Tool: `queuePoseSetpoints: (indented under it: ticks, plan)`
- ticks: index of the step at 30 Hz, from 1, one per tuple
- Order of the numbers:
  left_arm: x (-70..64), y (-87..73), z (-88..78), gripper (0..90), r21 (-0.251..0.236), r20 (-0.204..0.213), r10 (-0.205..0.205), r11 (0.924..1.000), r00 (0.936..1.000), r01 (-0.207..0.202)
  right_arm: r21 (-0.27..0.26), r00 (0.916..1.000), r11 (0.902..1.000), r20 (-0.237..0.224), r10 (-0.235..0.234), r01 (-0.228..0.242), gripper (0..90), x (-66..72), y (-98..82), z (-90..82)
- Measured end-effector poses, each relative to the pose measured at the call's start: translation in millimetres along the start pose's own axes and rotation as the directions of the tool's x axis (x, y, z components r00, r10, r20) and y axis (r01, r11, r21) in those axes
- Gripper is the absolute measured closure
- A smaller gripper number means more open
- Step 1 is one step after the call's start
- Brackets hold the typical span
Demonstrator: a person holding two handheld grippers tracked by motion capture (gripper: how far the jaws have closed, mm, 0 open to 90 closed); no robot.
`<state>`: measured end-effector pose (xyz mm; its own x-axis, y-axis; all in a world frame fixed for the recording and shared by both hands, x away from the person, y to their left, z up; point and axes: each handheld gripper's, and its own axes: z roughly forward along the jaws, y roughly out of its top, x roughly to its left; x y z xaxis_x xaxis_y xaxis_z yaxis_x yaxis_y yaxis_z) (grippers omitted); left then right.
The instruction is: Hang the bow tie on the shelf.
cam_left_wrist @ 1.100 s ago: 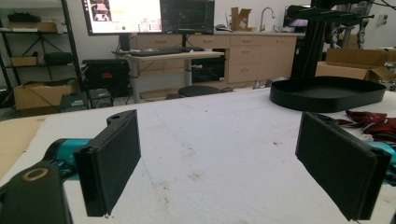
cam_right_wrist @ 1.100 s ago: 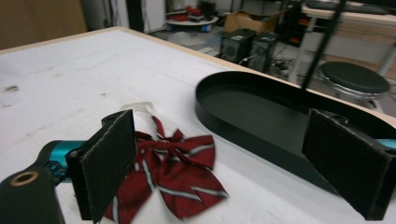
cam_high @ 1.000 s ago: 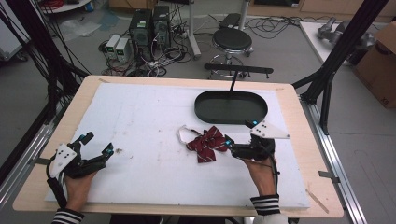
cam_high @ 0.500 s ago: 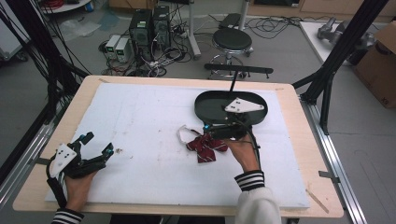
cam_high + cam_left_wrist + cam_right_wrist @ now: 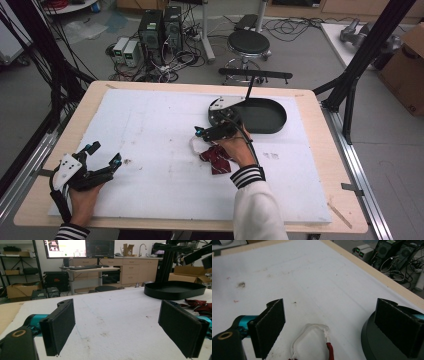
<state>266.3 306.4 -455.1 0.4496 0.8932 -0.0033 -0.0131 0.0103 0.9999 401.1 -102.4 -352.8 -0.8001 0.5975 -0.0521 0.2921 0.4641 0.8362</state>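
Observation:
A dark red bow tie (image 5: 216, 160) with a white strap loop (image 5: 192, 145) lies on the white mat (image 5: 150, 130), just left of a black oval tray (image 5: 265, 116). My right gripper (image 5: 203, 126) hovers open over the strap end of the tie, its jaws pointing toward the far left. In the right gripper view the strap loop (image 5: 309, 336) lies on the mat between and below the open jaws of the right gripper (image 5: 334, 325), and the tray (image 5: 372, 345) sits behind the right jaw. My left gripper (image 5: 105, 153) rests open at the near left corner, holding nothing. Its own view shows the left gripper (image 5: 120, 327), the tray (image 5: 175, 290) and the bow tie (image 5: 200, 305) far off.
The mat covers a wooden table (image 5: 310, 150) framed by black posts (image 5: 360, 65). A round stool (image 5: 248, 42) and computer boxes (image 5: 160, 30) with cables stand on the floor beyond the far edge. Small stains (image 5: 126, 161) mark the mat near the left gripper.
My right gripper has swung from beside the tray leftward across the bow tie, with the arm reaching farther onto the table. The left gripper has stayed put.

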Motion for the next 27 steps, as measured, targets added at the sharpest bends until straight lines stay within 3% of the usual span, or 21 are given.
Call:
queuePoseSetpoints:
  ticks: [3,8,12,16,27]
  plan:
    - [-0.1,0.0,0.0,14.3,0.0,0.0,0.001,1.0,1.0,-0.001,0.005,0.9999,0.9999,-0.005,-0.014,0.014,9.1,-0.2,1.0,6.5]
    - [0.1,0.0,0.0,14.3,-0.001,0.001,0.0,1.0,1.0,0.0,0.087,0.9999,0.9962,-0.012,-0.007,0.008,9.1,-5.0,-6.0,23.1]
    - [0.0,0.0,-0.1,14.3,-0.001,0.0,0.0,1.0,1.0,0.0,0.117,1.0,0.9931,-0.008,-0.004,0.005,9.2,-8.9,-10.0,31.2]
    - [0.1,0.0,-0.1,14.4,0.0,0.0,0.001,1.0,1.0,-0.001,0.146,0.9996,0.9893,-0.026,-0.007,0.01,14.0,-11.2,-13.0,35.7]
    - [0.0,0.0,-0.1,14.3,0.0,0.001,0.0,1.0,1.0,0.0,0.221,0.999,0.9751,-0.044,-0.011,0.02,15.0,-13.3,-20.4,51.6]
